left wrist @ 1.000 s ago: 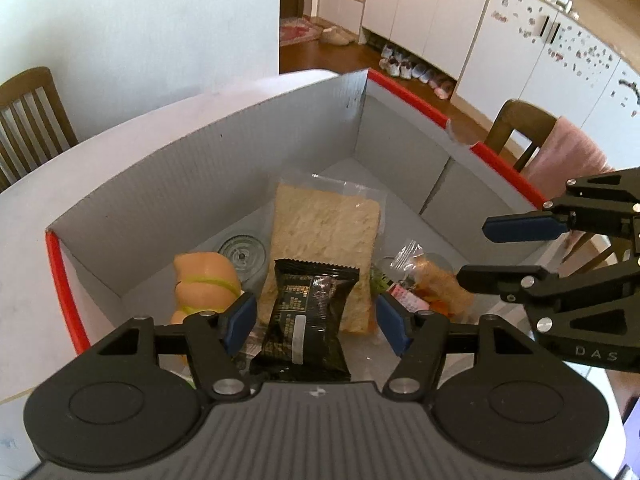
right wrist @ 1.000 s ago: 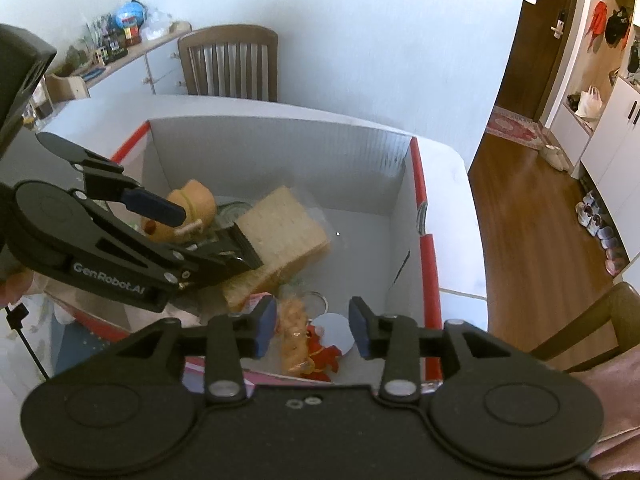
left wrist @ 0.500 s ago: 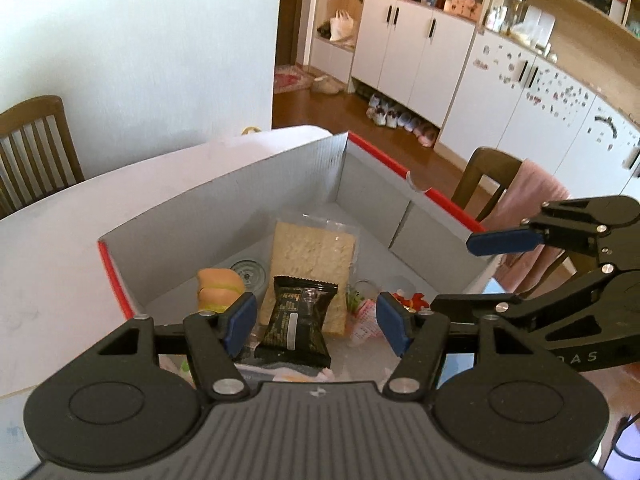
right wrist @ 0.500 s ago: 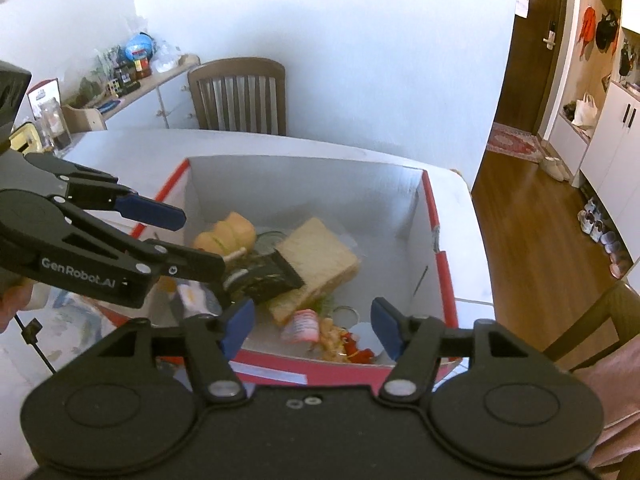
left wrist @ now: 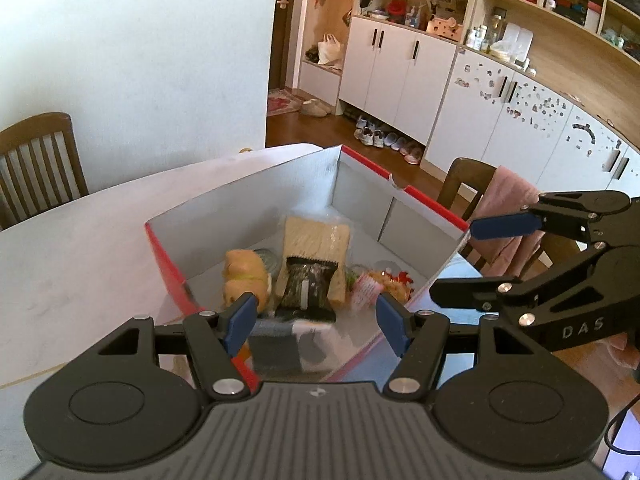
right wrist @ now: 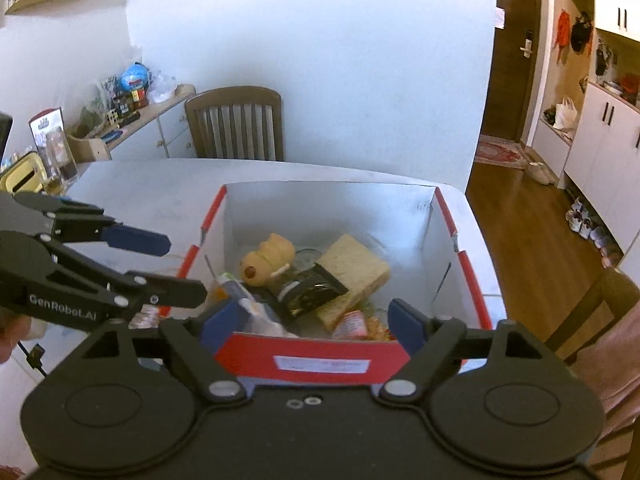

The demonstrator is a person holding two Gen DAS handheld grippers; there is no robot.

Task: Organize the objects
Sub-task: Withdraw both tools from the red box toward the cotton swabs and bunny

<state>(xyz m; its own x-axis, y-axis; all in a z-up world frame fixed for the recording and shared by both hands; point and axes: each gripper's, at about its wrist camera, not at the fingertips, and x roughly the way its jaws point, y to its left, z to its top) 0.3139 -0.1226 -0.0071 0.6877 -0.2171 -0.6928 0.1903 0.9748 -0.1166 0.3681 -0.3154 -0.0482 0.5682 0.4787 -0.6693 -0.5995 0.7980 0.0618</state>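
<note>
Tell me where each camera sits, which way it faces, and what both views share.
Left wrist: sits on the left tool, looks down into the box toward the kitchen cabinets; the right tool shows at right.
Right wrist: sits on the right tool, looks down into the box toward a chair; the left tool shows at left.
Shared: box, black packet, bread.

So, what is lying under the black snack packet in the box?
The black snack packet lies on a wrapped slice of bread, inside the box. Its lower end overlaps a jar beside the hot dog toy. What is below the bread is covered.
</note>
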